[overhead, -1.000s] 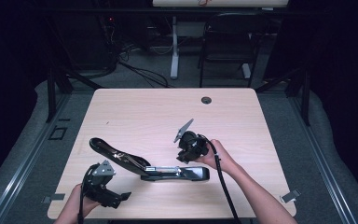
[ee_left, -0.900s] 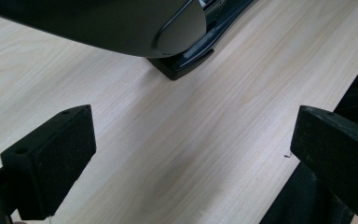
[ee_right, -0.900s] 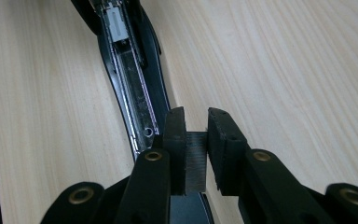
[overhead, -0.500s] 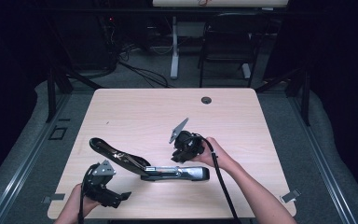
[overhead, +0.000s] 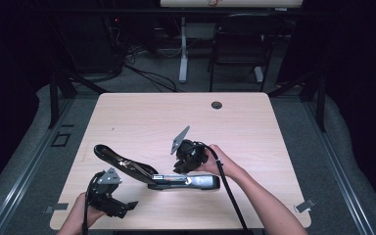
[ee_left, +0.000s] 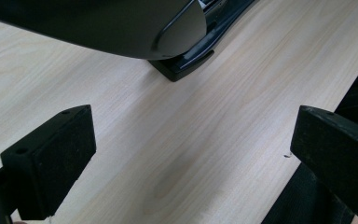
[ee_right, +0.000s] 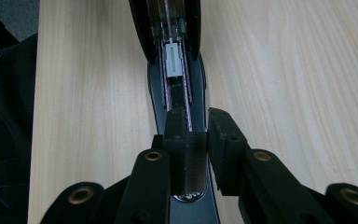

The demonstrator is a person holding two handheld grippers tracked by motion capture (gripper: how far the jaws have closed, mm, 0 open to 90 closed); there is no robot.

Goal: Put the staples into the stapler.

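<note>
A long black stapler (overhead: 156, 174) lay opened near the front of the pale wood-grain table (overhead: 254, 122), its glossy curved lid swung up toward the left and its channel exposed, a small grey pusher (ee_right: 173, 60) sitting inside. The right gripper (ee_right: 196, 135) pinched a strip of staples (ee_right: 195, 163) over the channel. The left gripper (ee_left: 186, 154) hung wide open, just beside the lid's tip.

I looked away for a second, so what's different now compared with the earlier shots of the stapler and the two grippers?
Very little. The right gripper has shifted slightly toward the open stapler; its nearly closed jaws sit over the staple channel. The left gripper has stayed put near the table edge with its jaws wide open and empty. The stapler lies where it was, top arm swung open.
</note>
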